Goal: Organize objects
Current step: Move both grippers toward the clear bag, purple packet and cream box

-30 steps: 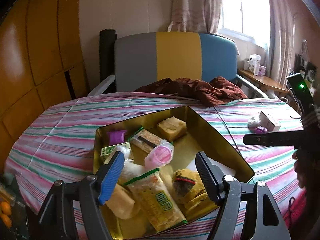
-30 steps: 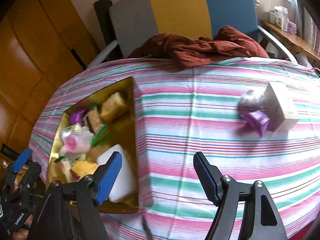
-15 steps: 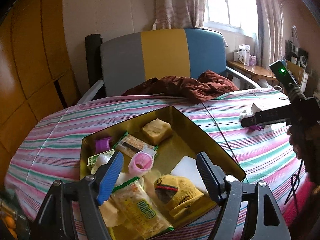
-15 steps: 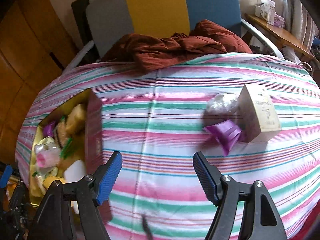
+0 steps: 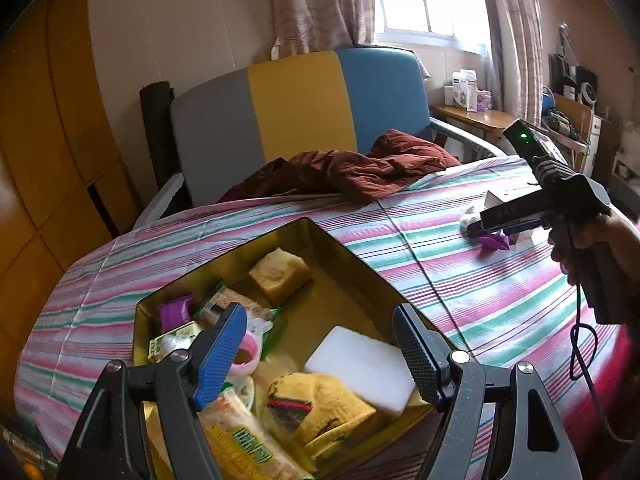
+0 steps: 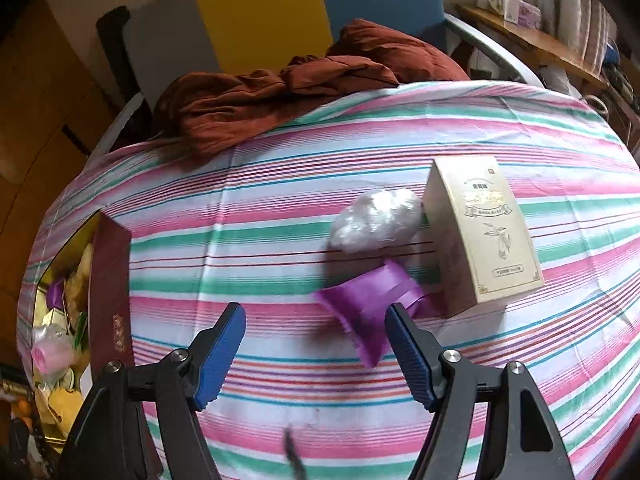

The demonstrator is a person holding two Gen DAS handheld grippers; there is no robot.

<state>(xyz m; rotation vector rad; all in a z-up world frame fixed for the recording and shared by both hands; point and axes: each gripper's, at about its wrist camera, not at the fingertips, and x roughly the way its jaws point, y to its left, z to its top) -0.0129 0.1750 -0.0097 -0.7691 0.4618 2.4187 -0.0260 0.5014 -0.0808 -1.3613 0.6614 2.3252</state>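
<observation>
Striped tablecloth (image 6: 280, 240): covers the whole table, bearing all items listed; brown garment (image 6: 280, 96): bunched at the far edge, not part of the sorting as far as can be judged; gold tin (image 5: 360, 272): open, at the left of the table, already holding most of the goods, among them a white block (image 5: 360, 364), a yellow packet (image 5: 320, 408), a snack bag (image 5: 248, 444), a tan cake (image 5: 280, 272), a pink cup (image 5: 248, 352) and a small purple packet (image 5: 174, 314); cream carton (image 6: 480, 232): lying on the cloth well apart from the tin, not yet stowed; white wad (image 6: 376, 220): just beside the carton, not yet stowed; purple wrapper (image 6: 368, 308): near the carton's lower end, not yet stowed; left gripper (image 5: 320, 344): fingers apart, empty, above the tin; right gripper (image 6: 316, 352): fingers apart, empty, its right finger just beside the purple wrapper; status, by judgement: mostly done, three pieces outstanding
</observation>
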